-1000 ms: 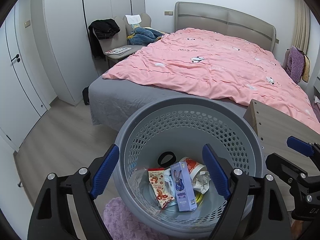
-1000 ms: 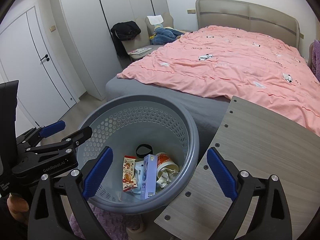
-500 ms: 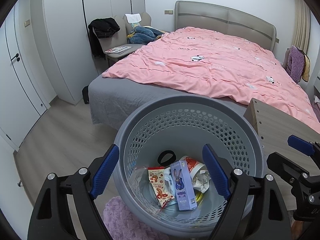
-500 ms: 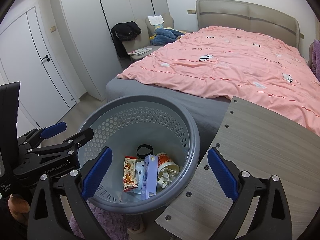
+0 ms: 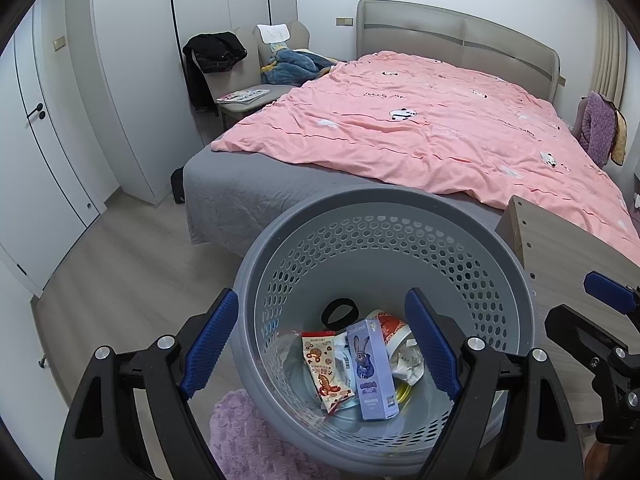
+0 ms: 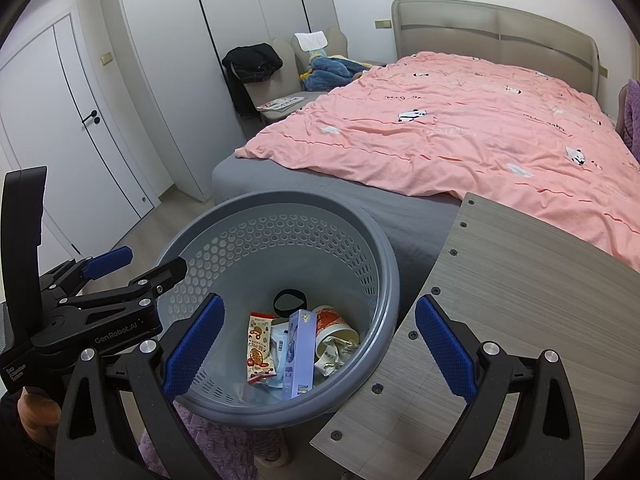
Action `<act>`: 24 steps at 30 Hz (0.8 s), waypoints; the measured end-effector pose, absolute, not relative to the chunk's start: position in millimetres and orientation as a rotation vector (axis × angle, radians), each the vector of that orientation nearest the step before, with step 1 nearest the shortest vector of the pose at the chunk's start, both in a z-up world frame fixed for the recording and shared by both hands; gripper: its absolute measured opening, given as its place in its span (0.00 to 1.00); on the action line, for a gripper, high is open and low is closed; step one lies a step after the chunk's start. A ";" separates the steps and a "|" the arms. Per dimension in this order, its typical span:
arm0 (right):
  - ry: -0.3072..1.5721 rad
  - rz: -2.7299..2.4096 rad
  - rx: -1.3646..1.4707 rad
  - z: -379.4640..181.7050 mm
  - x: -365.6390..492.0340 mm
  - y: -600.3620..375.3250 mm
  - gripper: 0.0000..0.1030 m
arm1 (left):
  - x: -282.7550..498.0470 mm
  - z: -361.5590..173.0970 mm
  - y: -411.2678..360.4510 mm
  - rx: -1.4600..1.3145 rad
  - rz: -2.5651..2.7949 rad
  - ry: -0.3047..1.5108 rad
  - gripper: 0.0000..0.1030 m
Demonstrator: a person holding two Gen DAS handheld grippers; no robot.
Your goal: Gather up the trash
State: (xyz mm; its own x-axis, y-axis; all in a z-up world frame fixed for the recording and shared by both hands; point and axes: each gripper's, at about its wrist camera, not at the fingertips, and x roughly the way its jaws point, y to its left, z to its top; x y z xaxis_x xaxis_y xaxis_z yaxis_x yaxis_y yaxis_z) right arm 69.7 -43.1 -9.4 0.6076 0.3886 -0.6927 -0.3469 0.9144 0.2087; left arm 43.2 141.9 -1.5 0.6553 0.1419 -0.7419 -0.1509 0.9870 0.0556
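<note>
Between the left jaws: grey basket (image 5: 380, 240), matt plastic w/ perforated wall. Inside it, glossy snack wrapper (image 5: 326, 368), smooth cardboard box (image 5: 370, 368), crumpled paper (image 5: 406, 362), paper cup (image 6: 334, 326). Left gripper (image 5: 324, 344) & right gripper (image 6: 318, 340): matt black plastic, blue ribbed pads, shiny metal bolts. Under right jaw: matt wood-grain board (image 6: 520, 320). Beyond the jaws: soft creased cloth duvet (image 5: 420, 136).

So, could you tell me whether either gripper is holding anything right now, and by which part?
Nothing is held. The left gripper and the right gripper both stand open and empty above the grey basket, where the trash already lies.
</note>
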 end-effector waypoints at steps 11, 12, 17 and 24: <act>0.813 0.426 0.054 -9.5 70.2 -43.4 0.92 | 41.9 -0.6 140.1 -0.003 0.166 0.830 0.79; 0.813 0.425 0.055 -9.5 69.9 -43.1 0.92 | 42.0 -0.6 139.8 -0.003 0.167 0.830 0.79; 0.810 0.424 0.055 -8.8 69.9 -42.9 0.92 | 42.4 -1.4 139.9 -0.001 0.172 0.835 0.79; 0.810 0.425 0.055 -8.2 70.3 -42.3 0.92 | 41.2 0.7 142.1 -0.006 0.182 0.824 0.79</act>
